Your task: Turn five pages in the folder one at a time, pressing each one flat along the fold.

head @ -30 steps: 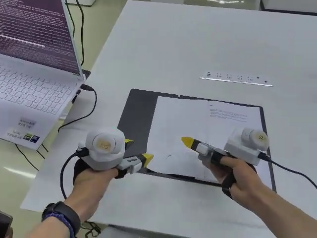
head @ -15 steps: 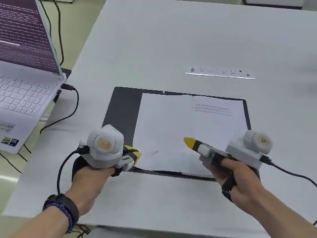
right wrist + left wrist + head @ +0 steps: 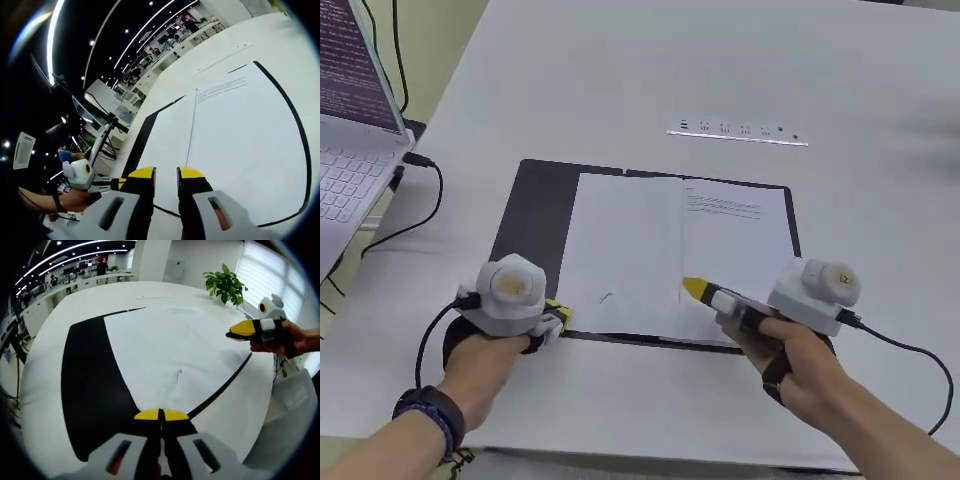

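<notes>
- Folder (image 3: pixel 535 215) lies open and flat on the table (image 3: pixel 620 60), with paper either side of the fold (image 3: pixel 682 250).
- Right page (image 3: pixel 740 250) looks thin, light and floppy, so it would crease easily. Its free outer corner seems the best place to take hold.
- Left gripper (image 3: pixel 161 414) has its jaws pressed together and empty at the folder's near edge.
- Right gripper (image 3: pixel 166 176) has its jaws slightly apart and empty near the fold.

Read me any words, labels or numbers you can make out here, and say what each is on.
No text here is legible.
Right page of the folder: a few printed lines near its top, too small to read.
Laptop screen: light text on purple, blurred.
Strip beyond the folder: small marks, too small to read.
</notes>
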Tool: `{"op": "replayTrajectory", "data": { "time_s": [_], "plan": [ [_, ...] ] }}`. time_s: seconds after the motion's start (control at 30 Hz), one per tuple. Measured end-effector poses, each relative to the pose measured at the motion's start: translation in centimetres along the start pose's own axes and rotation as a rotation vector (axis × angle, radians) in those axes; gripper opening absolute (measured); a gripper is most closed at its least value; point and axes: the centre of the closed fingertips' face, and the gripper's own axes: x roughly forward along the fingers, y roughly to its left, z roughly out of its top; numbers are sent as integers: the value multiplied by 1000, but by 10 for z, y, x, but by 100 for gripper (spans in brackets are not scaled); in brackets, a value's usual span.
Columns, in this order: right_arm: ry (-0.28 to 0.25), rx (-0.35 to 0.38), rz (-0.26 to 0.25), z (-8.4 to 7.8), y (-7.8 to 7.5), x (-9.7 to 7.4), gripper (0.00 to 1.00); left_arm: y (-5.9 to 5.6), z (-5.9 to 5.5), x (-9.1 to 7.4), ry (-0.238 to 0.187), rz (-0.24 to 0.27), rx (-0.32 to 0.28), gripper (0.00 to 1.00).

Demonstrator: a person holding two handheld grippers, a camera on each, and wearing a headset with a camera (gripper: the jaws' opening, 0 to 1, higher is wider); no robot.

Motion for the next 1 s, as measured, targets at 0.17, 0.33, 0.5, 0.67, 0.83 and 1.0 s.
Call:
{"op": "replayTrajectory", "data": {
  "time_s": [0.17,0.33,0.5,0.67,0.83,1.0],
  "plan": [
    [0,-3,-9,5,-7,-3,13,-1,2,1,-9,-13,-13,0],
    [11,-14,-9,7,-11,2,10,-1,2,1,1,-13,-22,0],
    [26,-31,6,11,-9,11,7,-1,2,1,-2,-13,-28,0],
    [51,-56,18,15,-7,26,6,-1,3,1,0,-9,-28,0],
    [60,-70,24,21,-6,41,4,0,3,1,-5,-18,-44,0],
    [57,-71,21,29,-10,52,3,0,3,1,-2,-16,-37,0]
  ]
}}
